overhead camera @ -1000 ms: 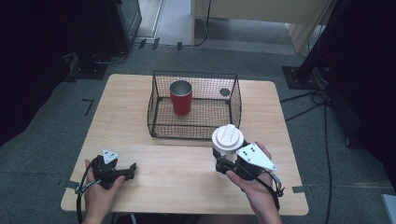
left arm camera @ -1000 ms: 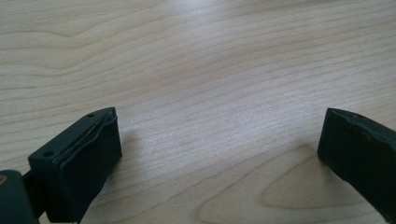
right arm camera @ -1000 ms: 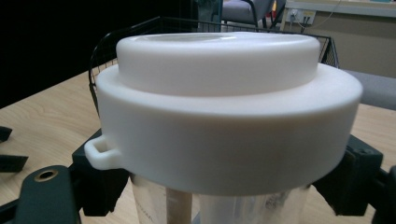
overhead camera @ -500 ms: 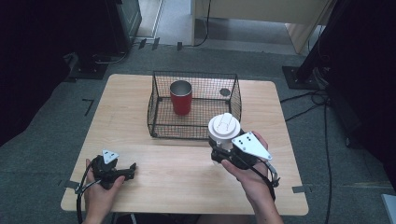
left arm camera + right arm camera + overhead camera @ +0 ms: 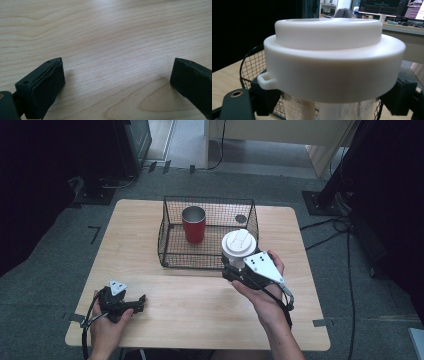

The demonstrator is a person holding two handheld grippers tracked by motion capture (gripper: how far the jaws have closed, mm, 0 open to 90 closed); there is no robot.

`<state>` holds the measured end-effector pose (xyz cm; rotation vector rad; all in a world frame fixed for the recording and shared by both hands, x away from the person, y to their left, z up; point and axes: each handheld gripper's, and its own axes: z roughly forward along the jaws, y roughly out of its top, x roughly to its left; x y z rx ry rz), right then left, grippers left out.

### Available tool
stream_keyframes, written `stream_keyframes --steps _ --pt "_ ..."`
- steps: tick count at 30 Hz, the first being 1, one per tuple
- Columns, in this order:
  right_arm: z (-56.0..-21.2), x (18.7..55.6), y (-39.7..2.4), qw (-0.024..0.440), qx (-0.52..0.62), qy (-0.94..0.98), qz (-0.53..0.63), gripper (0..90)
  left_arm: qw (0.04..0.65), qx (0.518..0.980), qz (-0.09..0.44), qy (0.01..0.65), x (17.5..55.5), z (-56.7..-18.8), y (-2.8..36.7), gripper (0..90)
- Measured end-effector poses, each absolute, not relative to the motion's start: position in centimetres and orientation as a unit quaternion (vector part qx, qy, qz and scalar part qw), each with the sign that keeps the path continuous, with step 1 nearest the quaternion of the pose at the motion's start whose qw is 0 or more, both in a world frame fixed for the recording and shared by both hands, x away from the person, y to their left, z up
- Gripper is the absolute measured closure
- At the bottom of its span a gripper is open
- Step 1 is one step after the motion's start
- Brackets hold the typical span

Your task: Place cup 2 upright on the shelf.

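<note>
The right gripper (image 5: 239, 269) has its jaws clamped on a clear tumbler with a white lid (image 5: 239, 245), held upright above the counter (image 5: 200, 305) just at the front right corner of the wire basket (image 5: 172, 262). A red cup (image 5: 194, 224) stands inside the basket. The left gripper (image 5: 134, 304) rests on the counter, jaws wide apart around nothing.

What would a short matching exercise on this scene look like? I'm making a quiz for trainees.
Things:
1. red cup
2. white-lidded cup
3. left gripper
4. wire basket

States:
A. open, nothing between its jaws
B. standing inside the basket
C. on the table, holding a cup
D. clamped in the right gripper

Pairs: 1-B, 2-D, 3-A, 4-C
</note>
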<state>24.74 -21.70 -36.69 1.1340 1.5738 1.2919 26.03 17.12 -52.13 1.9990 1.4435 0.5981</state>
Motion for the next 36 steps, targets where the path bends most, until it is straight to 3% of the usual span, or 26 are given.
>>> stream_keyframes --steps 36 --pt "-33.7 31.9 -19.7 0.401 0.448 0.606 0.520 16.1 0.298 0.752 0.225 0.543 26.0 -52.1 17.1 0.1"
